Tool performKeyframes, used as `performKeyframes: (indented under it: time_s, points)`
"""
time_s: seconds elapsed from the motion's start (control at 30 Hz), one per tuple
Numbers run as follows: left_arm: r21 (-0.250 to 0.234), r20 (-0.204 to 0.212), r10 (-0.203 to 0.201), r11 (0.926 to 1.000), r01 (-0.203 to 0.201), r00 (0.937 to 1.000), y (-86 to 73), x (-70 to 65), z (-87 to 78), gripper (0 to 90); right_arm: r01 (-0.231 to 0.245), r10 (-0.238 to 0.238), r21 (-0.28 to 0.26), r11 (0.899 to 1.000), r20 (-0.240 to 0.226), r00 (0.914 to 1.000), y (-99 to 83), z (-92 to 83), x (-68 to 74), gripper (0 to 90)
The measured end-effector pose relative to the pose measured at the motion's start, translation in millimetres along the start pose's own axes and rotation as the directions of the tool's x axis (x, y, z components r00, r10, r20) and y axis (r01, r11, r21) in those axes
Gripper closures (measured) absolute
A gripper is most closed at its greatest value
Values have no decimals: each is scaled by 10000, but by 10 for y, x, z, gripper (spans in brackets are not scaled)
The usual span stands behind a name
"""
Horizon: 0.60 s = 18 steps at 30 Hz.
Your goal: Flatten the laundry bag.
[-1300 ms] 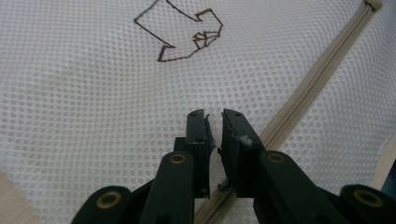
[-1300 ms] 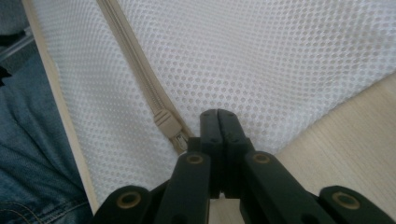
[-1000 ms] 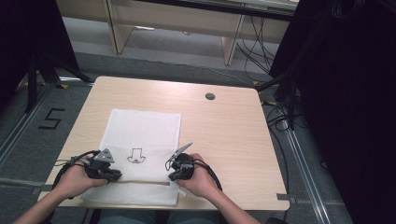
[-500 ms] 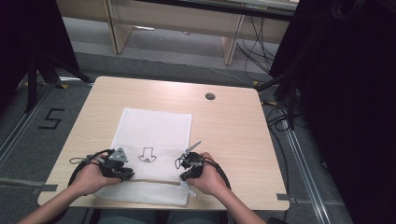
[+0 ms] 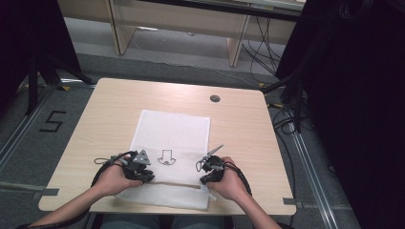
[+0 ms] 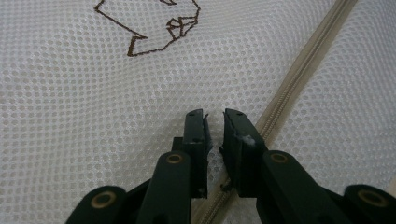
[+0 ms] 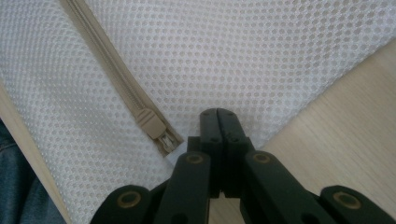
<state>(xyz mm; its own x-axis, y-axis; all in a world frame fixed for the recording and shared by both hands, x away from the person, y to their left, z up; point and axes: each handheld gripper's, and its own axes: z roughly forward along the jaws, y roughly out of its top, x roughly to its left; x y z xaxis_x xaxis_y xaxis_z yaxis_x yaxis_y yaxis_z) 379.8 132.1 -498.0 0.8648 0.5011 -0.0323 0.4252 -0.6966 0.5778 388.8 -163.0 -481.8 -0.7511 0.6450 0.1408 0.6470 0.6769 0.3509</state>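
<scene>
A white mesh bag [image 5: 174,131] with a small brown stitched figure [image 5: 166,156] lies flat on the wooden table [image 5: 110,105]. A beige zipper [image 5: 176,183] runs across its near end. My left gripper [image 5: 145,175] rests on the bag's near left part. Its jaws [image 6: 215,116] have just been opening and stand a narrow gap apart, with a loose ridge of mesh between them beside the zipper [image 6: 299,74]. My right gripper [image 5: 204,180] is at the bag's near right corner. It [image 7: 218,112] is shut on the mesh edge just right of the zipper pull [image 7: 152,126].
A round cable hole [image 5: 215,98] sits in the table's far right part. Bare wood [image 7: 336,121] shows right of the bag. Desk legs and cables stand on the floor beyond the table. A dark curtain [image 5: 353,95] hangs at the right.
Both hands have moved to the right across the table, and the mesh bag has slid to the right with them. The bag lies flatter.
</scene>
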Motion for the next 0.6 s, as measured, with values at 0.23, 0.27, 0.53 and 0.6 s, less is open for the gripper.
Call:
performKeyframes:
  time_s: [0.23,0.27,0.53,0.6]
  points:
    - [-210,102,-88,9997,90,9999,7,-38,31,776,-421,423,-151,9990,123,9990,-77,-34,-50,900]
    - [-244,113,-73,9997,76,9999,3,-38,30,776,-336,341,-233,9992,180,9993,-85,-33,-55,900]
    - [-388,141,-213,9990,219,9997,-38,-108,17,763,49,-32,-307,9995,539,9985,-77,-30,-41,884]
    - [-344,140,-264,9990,269,9996,-39,-126,20,761,140,-118,-363,9992,585,9982,-75,-26,-58,884]
